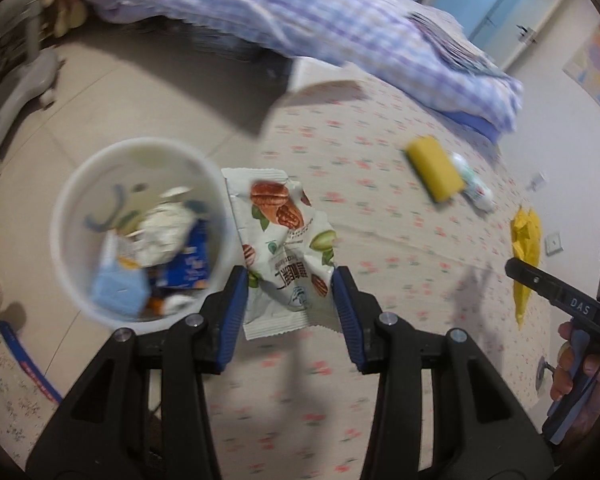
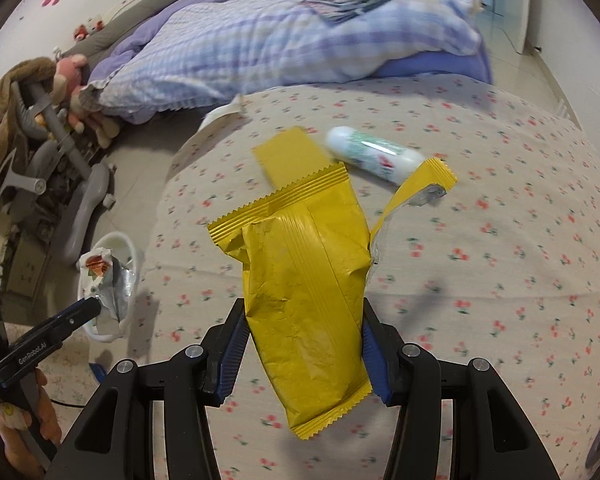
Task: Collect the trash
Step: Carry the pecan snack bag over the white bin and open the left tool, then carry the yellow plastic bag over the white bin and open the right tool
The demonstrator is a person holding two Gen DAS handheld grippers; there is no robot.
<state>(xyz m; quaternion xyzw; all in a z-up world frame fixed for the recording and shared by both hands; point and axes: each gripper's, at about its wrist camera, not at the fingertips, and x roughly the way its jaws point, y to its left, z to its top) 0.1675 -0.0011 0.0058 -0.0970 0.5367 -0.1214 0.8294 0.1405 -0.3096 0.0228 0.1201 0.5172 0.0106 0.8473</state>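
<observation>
The left gripper [image 1: 288, 280] pinched a nut wrapper [image 1: 284, 248] at the bin's [image 1: 64, 240] three-o'clock rim, while the right gripper [image 2: 304, 320] clamped a yellow wrapper [image 2: 300, 280] above the open bedsheet [image 2: 500, 280].

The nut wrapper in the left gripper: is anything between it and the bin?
Nothing visible. The nut wrapper, pinched in the left gripper, hangs just beside the bin's rim, and the bin's mouth is open, with trash only inside.

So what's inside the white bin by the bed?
The white bin holds crumpled white paper, a light blue carton and dark blue packaging. Whatever lies beneath them is covered, and the view is blurred.
</observation>
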